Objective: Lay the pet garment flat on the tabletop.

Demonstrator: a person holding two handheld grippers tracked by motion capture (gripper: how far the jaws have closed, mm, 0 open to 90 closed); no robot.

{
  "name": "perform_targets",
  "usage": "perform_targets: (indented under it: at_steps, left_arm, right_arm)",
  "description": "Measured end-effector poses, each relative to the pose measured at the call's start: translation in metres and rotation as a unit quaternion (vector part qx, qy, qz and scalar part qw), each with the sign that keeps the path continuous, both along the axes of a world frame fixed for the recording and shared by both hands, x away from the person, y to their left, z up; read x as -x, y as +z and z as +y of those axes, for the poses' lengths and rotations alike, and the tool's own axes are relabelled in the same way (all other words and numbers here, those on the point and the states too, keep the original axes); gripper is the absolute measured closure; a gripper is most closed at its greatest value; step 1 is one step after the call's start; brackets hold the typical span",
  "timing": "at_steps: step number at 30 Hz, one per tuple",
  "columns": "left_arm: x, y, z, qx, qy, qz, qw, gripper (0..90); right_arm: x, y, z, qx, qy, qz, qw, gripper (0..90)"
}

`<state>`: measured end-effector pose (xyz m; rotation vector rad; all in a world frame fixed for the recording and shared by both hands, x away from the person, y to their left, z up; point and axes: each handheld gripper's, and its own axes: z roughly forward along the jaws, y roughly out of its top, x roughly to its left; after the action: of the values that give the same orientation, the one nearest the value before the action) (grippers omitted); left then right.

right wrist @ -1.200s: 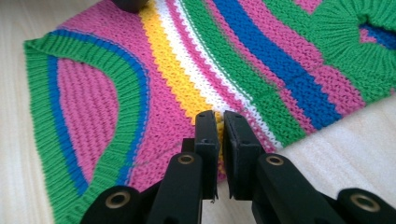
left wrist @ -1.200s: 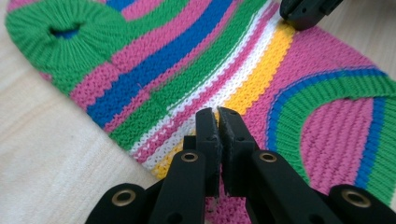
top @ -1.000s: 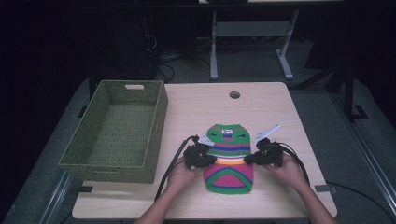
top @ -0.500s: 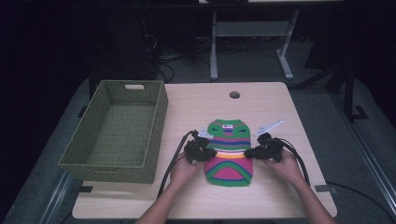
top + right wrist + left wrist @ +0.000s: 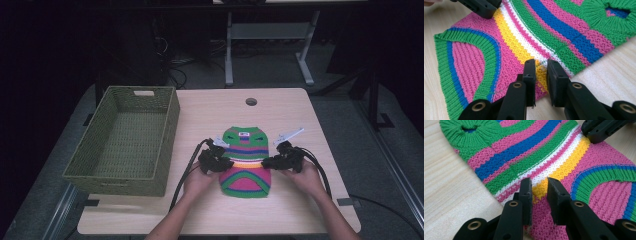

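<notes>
Sweater (image 5: 246,162) lies flat mid-table, right of the basket (image 5: 127,140). Left gripper (image 5: 539,186) and right gripper (image 5: 541,67) sit on its side edges, jaws just easing apart, a narrow gap with knit between, nothing pinched now.

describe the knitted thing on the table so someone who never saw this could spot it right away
On the light wooden table, look right of the green woven basket, near the front edge between the person's two black grippers. There lies a small flat striped knitted sweater. Unlike the plain basket, it has bands of green, pink, blue and white, and one yellow stripe across its middle.
</notes>
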<state>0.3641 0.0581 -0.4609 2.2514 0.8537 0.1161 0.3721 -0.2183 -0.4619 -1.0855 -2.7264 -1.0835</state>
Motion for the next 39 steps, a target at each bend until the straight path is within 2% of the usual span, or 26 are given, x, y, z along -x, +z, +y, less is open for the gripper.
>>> perform_targets:
  at_steps: [6, 13, 15, 18, 26, 32, 34, 38, 39]
  left_arm:
    - [0.000, 0.000, 0.000, 0.003, 0.001, 0.003, 1.0000, 71.8]
    - [0.000, 0.000, 0.000, 0.006, 0.003, 0.004, 1.0000, 68.4]
    - [0.001, 0.002, 0.001, 0.006, 0.005, -0.003, 1.0000, 66.3]
    - [0.001, 0.005, 0.003, 0.008, 0.003, -0.012, 0.9999, 66.5]
    - [0.002, 0.008, 0.006, 0.022, 0.006, -0.021, 0.9995, 63.4]
    - [0.005, 0.012, 0.012, 0.038, -0.001, -0.021, 0.9991, 59.3]
    - [0.007, 0.014, 0.015, 0.039, 0.004, -0.025, 0.9989, 55.1]
    - [0.011, 0.016, 0.021, 0.060, 0.018, -0.028, 0.9977, 50.0]
    - [0.012, 0.016, 0.022, 0.059, 0.020, -0.030, 0.9976, 49.2]
  right_arm:
    - [-0.001, -0.001, -0.001, -0.005, 0.001, 0.001, 1.0000, 74.8]
    - [0.000, 0.001, 0.001, 0.001, 0.004, 0.001, 1.0000, 69.8]
    - [0.002, 0.003, 0.001, 0.003, 0.003, 0.000, 1.0000, 64.5]
    - [0.003, 0.004, 0.001, 0.001, 0.004, -0.007, 1.0000, 62.1]
    - [0.003, 0.008, -0.005, -0.013, -0.008, -0.008, 0.9998, 57.4]
    - [0.003, 0.009, -0.009, -0.016, -0.012, -0.007, 0.9998, 50.6]
    - [0.004, 0.011, -0.009, -0.018, -0.014, -0.009, 0.9997, 47.9]
    - [0.007, 0.014, -0.011, -0.022, -0.015, -0.013, 0.9996, 42.1]
    - [0.007, 0.014, -0.012, -0.022, -0.015, -0.012, 0.9996, 41.5]
